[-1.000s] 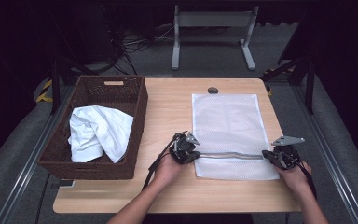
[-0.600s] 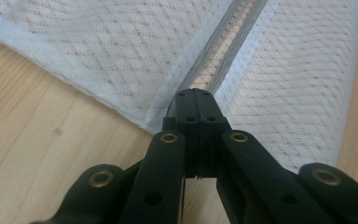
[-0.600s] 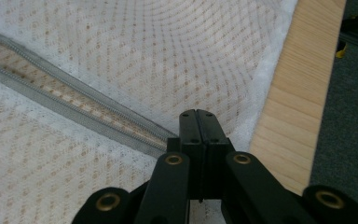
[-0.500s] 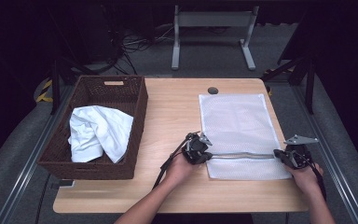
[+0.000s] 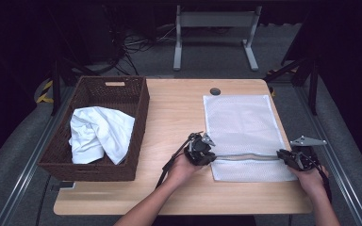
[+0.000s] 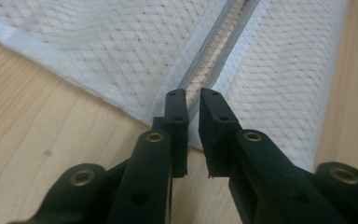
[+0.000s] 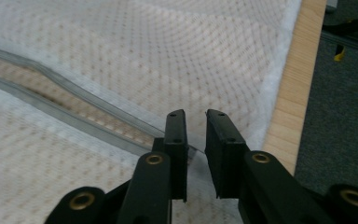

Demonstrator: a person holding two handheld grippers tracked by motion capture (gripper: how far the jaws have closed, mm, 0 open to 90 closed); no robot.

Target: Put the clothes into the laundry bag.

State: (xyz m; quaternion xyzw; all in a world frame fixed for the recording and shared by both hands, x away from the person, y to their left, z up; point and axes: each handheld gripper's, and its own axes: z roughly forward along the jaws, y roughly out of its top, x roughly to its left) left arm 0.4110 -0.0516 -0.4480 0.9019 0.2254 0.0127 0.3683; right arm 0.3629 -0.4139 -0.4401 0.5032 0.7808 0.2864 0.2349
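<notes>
1. My left gripper [image 5: 211,151] sits at the left end of the zipper [image 5: 245,157]. Its jaws have just been opening and are slightly apart, with nothing pressed between them.
2. My right gripper [image 5: 283,156] is at the zipper's right end, loosened the same way.
3. The white mesh laundry bag [image 5: 242,127] lies flat on the right half of the table [image 5: 174,108].
4. The wicker basket [image 5: 139,101] with white cloth [image 5: 101,132] stands at the left.

Basket [image 5: 99,94] w/ cloth [image 5: 101,132] left of mesh bag [image 5: 242,122].
</notes>
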